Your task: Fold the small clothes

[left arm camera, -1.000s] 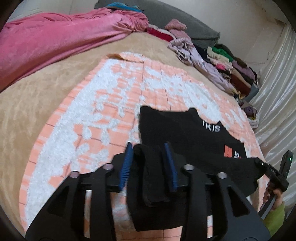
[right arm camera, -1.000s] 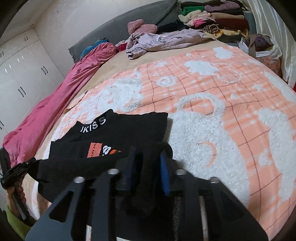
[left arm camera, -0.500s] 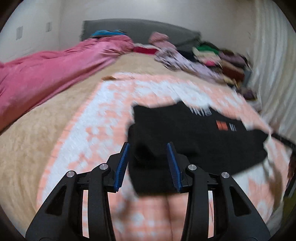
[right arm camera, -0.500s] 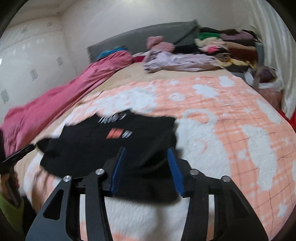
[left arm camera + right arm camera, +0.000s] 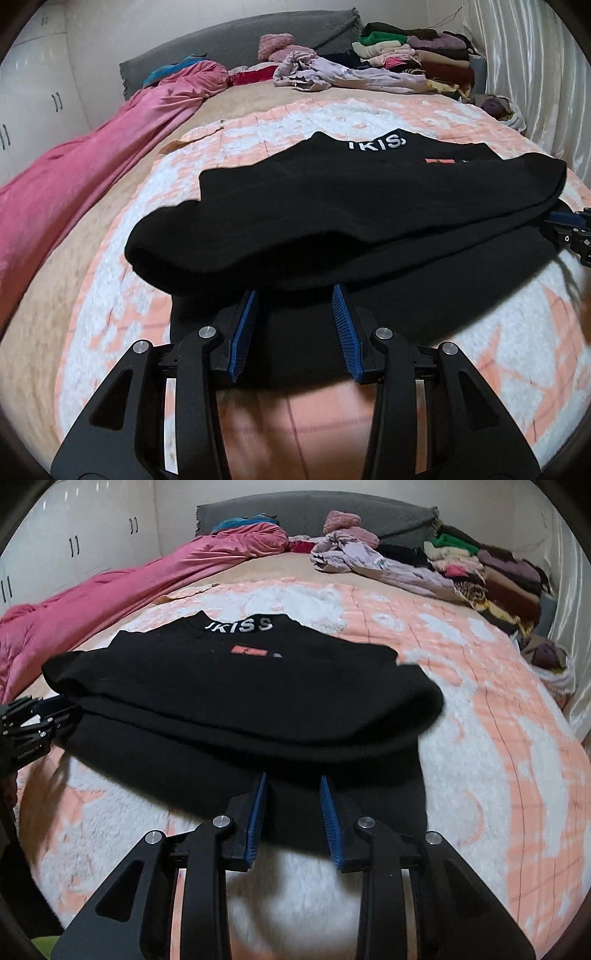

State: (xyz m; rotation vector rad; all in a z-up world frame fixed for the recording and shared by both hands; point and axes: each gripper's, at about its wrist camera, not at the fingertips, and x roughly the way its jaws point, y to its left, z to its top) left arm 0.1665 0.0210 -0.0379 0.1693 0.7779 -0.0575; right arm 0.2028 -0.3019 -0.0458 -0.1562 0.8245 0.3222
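We are folding the black T-shirt [image 5: 347, 206] on the peach and white blanket [image 5: 110, 332], its bottom part rolled up over the top, with our left gripper [image 5: 295, 295] half open and our right gripper [image 5: 291, 779] closing, cloth sitting loose between both, so next we think we let go and press it flat.

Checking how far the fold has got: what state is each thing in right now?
black garment: folded over itself, lying on the blanket
left gripper: jaws apart, fabric between the pads, not pinched
right gripper: jaws closing, fabric between them
peach blanket: spread flat
lilac garment: crumpled, unfolded
clothes pile: stacked folded
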